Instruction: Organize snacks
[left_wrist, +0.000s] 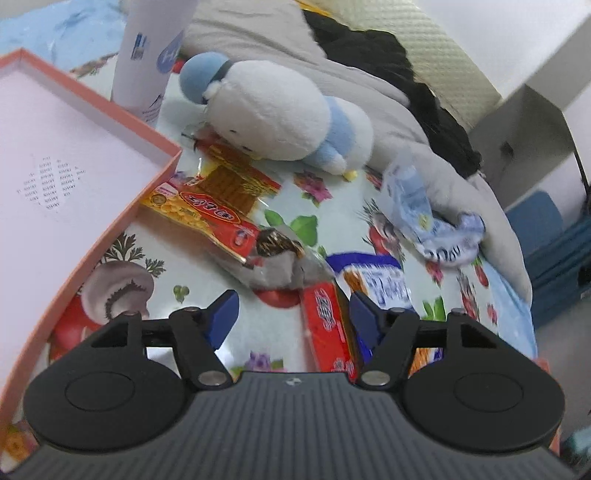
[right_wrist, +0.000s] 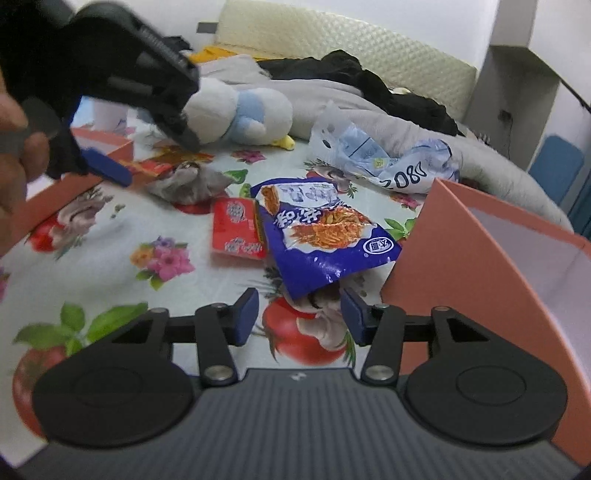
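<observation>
Clearly the left gripper is hanging open just over the floral cloth, nothing pressed between its blue pads; the small red packet is lying beside its right pad, its long axis running away from the camera toward the grey wrapper. It is looking light, flat and slippery, so pinching across the short width near the middle seems safest. The right gripper is also standing open and empty, just short of the blue snack bag, whose torn corner is pointing at it. That bag is looking crinkly and crushable; its sealed edge seems the better hold. An orange box is waiting just beside
</observation>
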